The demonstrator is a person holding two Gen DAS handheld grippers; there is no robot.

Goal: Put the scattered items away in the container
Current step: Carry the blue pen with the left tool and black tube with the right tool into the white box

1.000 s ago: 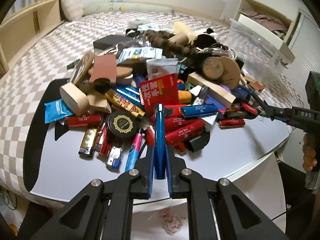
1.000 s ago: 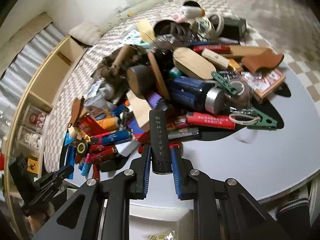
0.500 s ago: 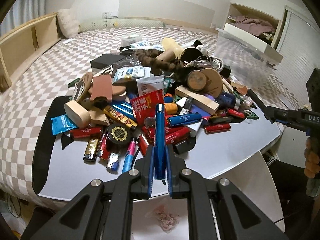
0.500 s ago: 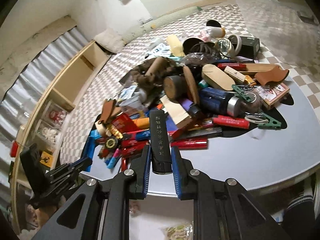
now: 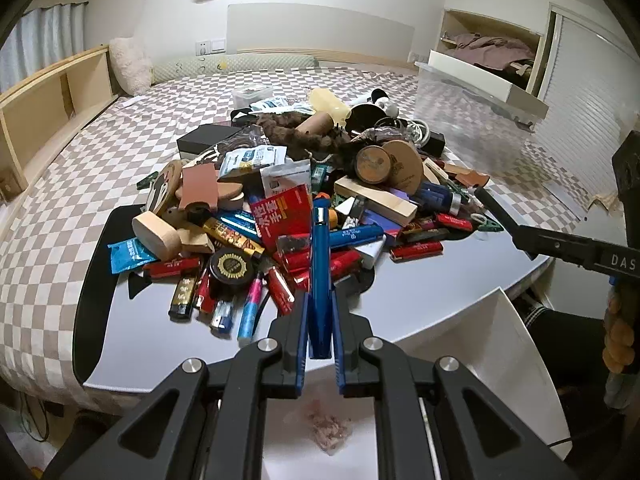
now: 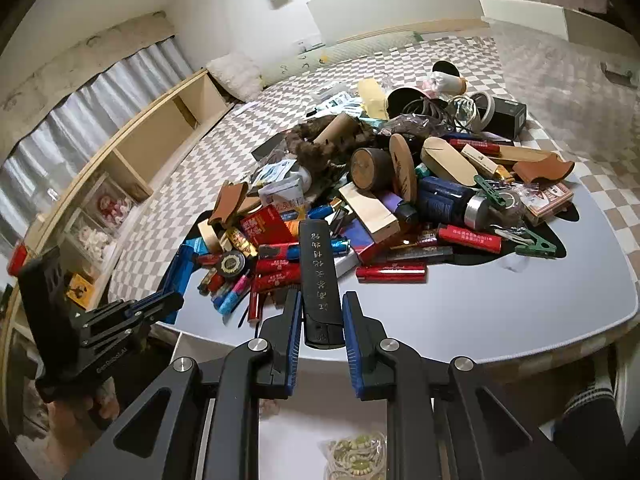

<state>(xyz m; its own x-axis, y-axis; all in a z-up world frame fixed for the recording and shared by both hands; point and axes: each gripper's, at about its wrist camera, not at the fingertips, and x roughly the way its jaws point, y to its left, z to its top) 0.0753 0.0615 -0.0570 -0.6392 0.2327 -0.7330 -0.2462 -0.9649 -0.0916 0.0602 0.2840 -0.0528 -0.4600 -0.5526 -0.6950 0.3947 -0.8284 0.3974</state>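
A heap of scattered items covers a grey table: lighters, packets, wooden pieces, boxes; it also shows in the right wrist view. My left gripper is shut on a blue lighter, held above the table's near edge. My right gripper is shut on a black lighter with white characters, also above the near edge. A white container lies below the left gripper, with a pink scrap inside. It also shows under the right gripper, holding a beaded bracelet.
The table stands on a checkered bed. A wooden shelf runs along the left. A clear storage bin sits at the back right. The right gripper reaches in from the right of the left wrist view.
Both grippers have pulled back and risen from the heap with their lighters. The white container has come into view beneath them.
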